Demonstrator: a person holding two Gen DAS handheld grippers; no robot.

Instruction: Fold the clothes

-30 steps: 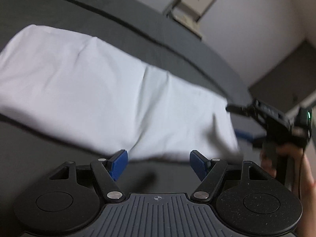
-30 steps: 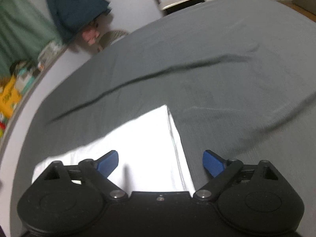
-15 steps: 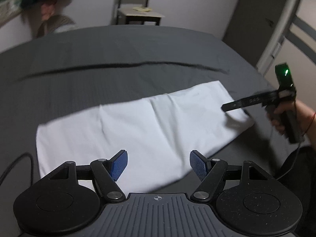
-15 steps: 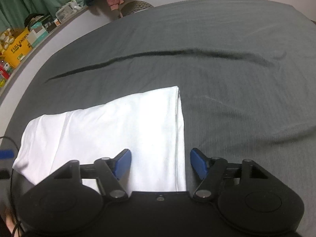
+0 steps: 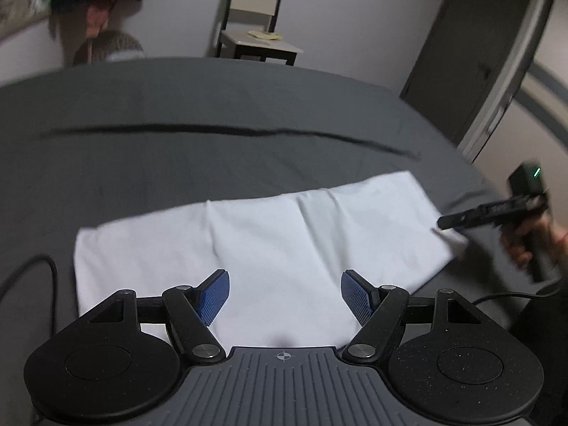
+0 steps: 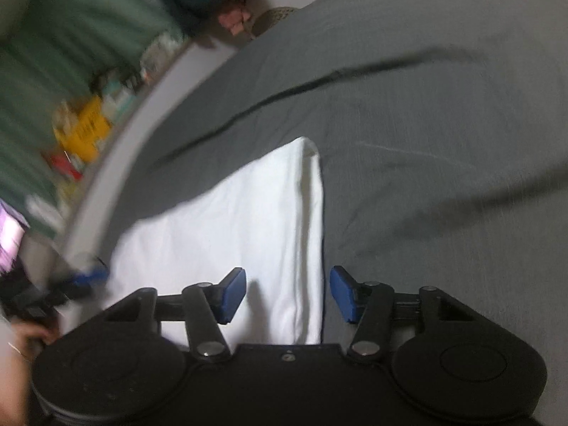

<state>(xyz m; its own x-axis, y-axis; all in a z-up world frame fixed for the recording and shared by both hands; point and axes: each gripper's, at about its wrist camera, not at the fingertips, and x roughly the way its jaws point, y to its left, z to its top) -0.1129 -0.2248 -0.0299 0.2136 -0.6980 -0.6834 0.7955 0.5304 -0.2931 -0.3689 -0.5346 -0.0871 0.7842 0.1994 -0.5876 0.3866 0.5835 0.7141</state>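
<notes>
L tongs (image 5: 285,296) open, empty, over near edge of white garment (image 5: 269,245), folded into long strip, flat on grey bed (image 5: 177,106). R tongs (image 6: 288,294) open, straddling garment's right-end edge. Chair (image 5: 257,17) by far wall.

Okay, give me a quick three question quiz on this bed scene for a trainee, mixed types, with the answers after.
1. True or false: the left gripper is shut on the white garment.
2. What stands past the grey bed: A a chair, B a ladder, C a bicycle?
3. Fill in: the right gripper hangs over the garment's ____ edge.

Key: 1 false, its jaws are open. 2 A, the chair. 3 right.
</notes>
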